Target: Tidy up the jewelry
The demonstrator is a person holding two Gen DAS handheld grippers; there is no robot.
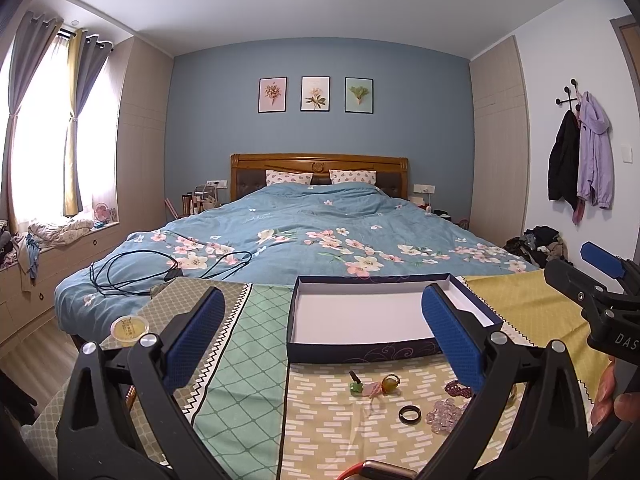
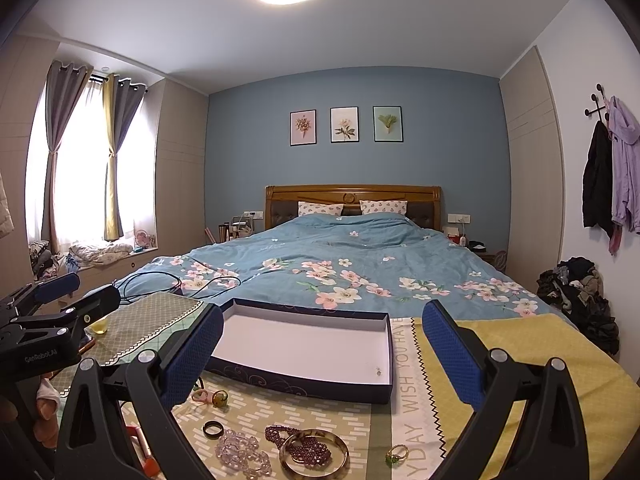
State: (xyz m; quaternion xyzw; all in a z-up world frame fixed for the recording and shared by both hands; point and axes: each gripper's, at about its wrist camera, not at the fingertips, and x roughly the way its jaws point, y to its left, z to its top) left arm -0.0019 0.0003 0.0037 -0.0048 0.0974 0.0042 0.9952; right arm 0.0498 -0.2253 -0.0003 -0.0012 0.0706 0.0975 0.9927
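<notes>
Both claws are spread wide with nothing in them, the left gripper (image 1: 322, 334) and right gripper (image 2: 323, 354) both hanging over the patterned cloth (image 2: 520, 352). Just past the fingers sits the tray (image 2: 304, 388), basically bare inside. The jewelry's loose on the cloth in front of it: black ring (image 2: 213, 429), clear bead bracelet (image 2: 240, 454), bangle (image 2: 314, 454) around purple beads (image 2: 308, 450), green-stone ring (image 2: 396, 455).
</notes>
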